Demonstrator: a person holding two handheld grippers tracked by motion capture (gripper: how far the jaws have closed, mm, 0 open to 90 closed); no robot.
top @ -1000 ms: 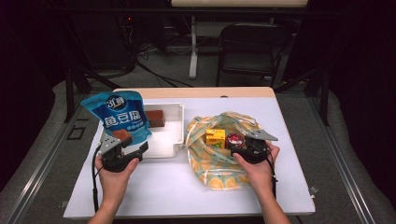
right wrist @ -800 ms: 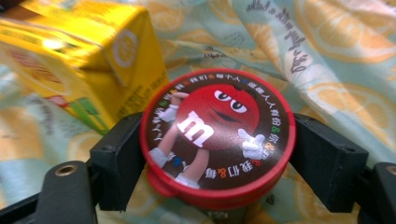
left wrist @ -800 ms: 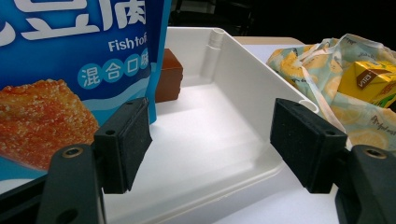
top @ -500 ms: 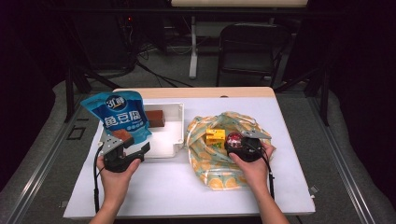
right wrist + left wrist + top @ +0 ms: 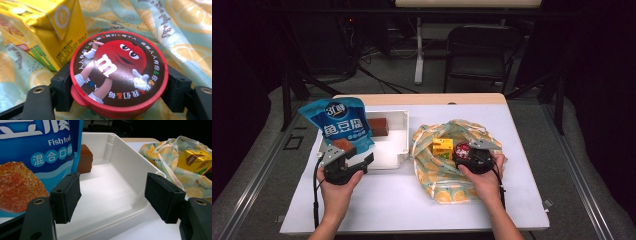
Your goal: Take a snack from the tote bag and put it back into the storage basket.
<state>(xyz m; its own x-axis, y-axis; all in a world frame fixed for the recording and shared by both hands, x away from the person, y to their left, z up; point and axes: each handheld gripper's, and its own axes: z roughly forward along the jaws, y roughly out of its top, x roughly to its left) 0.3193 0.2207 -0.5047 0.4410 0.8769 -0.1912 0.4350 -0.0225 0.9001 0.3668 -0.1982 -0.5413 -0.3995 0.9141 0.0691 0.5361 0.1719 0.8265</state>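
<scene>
Left gripper is hovering at the near left corner of the white tray, jaws standing apart with nothing between them. In the left gripper view, the blue fish tofu pouch is standing upright just beyond the left-hand jaw, its lower edge beside the pad; whether they touch cannot be told. A brown block is sitting deeper in the tray, well apart from the jaws.

Right gripper is resting over the lemon-print cloth bag. The red-lidded M&M's tub is sitting between its two jaws, lid facing the camera; both pads are meeting the tub's sides, so the grip is on. These jaws have just been closing slightly. A yellow drink carton is lying just behind the tub, up and left in that view, on the same cloth.
</scene>
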